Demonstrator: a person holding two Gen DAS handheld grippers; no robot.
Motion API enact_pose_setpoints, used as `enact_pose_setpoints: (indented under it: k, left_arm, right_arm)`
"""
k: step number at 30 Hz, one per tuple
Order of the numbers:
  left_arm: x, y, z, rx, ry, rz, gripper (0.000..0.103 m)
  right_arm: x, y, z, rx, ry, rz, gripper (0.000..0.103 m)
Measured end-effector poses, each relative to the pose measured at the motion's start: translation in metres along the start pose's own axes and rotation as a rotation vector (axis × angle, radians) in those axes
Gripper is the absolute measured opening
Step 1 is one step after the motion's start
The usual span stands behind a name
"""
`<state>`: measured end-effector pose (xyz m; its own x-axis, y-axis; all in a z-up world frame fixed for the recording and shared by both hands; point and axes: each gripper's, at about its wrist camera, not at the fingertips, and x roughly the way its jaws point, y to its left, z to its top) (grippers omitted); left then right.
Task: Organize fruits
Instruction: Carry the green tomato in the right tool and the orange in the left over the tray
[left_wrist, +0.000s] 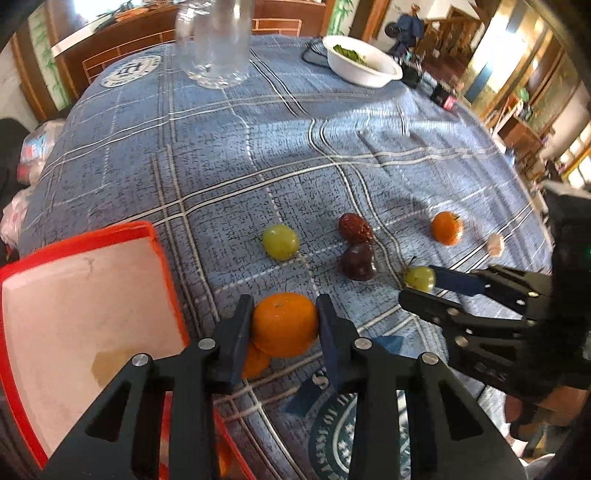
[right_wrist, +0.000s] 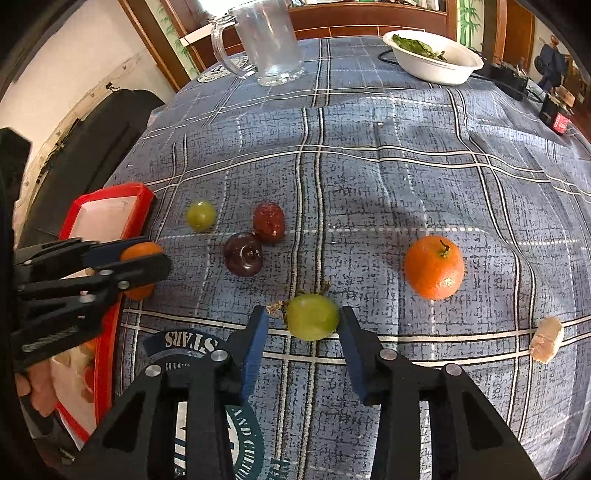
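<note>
My left gripper (left_wrist: 285, 301) is shut on a small orange (left_wrist: 284, 326), held just off the corner of the red tray (left_wrist: 162, 258); more orange shows under it. In the right wrist view that left gripper (right_wrist: 147, 254) sits at the tray's (right_wrist: 110, 192) edge. My right gripper (right_wrist: 303, 312) straddles a green grape (right_wrist: 312, 321) on the cloth. Its right pad touches the grape and its left pad stands a little off it. Loose on the cloth are another grape (right_wrist: 200, 215), a red date (right_wrist: 268, 221), a dark plum (right_wrist: 243, 254) and a bigger orange (right_wrist: 434, 267).
A clear jug (right_wrist: 273, 40) and a white bowl (right_wrist: 432, 59) of leaves stand at the far side of the blue checked tablecloth. A pale scrap (right_wrist: 546, 339) lies at the right. A person's hand (right_wrist: 37, 387) holds the left gripper beside the tray.
</note>
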<state>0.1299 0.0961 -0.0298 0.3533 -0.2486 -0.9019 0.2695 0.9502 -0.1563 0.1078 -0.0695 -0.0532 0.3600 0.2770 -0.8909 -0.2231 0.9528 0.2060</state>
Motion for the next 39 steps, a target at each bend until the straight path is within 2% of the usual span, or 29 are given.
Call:
enact_pose_setpoints:
  k: [5,10,16,28,39]
  left_arm:
    - [-0.026,0.008,-0.012,-0.057,-0.054,-0.014,0.032]
    - [-0.055,0.017,-0.03,-0.082,-0.133,0.047,0.032]
    - [-0.08,0.035,-0.053,-0.158,-0.176,0.078,0.032]
    - [-0.107,0.046,-0.086,-0.266,-0.23,0.103,0.032]
    - [-0.122,0.068,-0.111,-0.349,-0.244,0.152,0.032]
  right_arm:
    - [-0.006,-0.004,0.002,0.003,0.004,0.033,0.035]
    - [-0.023,-0.003,-0.003,-0.012,-0.004,0.055,0.035]
    - [-0.041,0.014,-0.004,-0.057,-0.024,0.094,0.035]
    - [-0.059,0.071,-0.007,-0.204,-0.035,0.172,0.035]
    - [-0.065,0.097,-0.007,-0.26,-0.041,0.219,0.035]
